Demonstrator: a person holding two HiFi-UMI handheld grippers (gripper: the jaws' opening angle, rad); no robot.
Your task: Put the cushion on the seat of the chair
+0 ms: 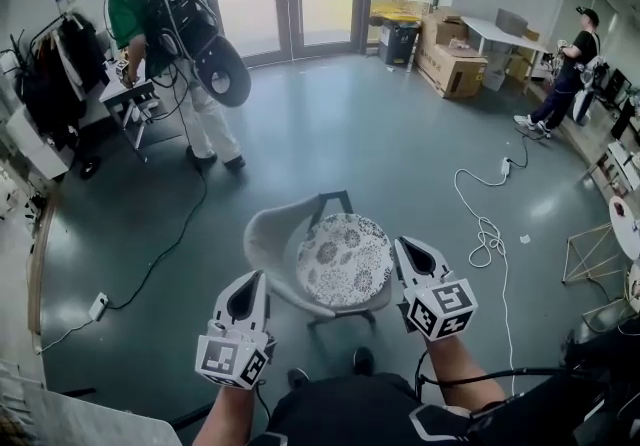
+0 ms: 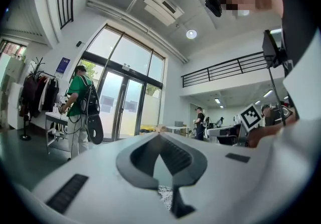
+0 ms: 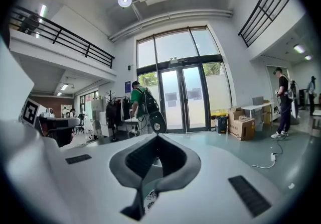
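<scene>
Now the cushion (image 1: pixel 345 259) lies between left gripper (image 1: pixel 250 280) and right gripper (image 1: pixel 403 245).

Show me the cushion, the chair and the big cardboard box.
cushion (image 1: pixel 345 259), head view, the middle of its patterned top.
chair (image 1: pixel 262 237), head view, its pale curved backrest.
cardboard box (image 1: pixel 450 64), head view, its top face, near the far wall.

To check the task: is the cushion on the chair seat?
On it: the patterned cushion lies flat on the white chair's seat.
</scene>
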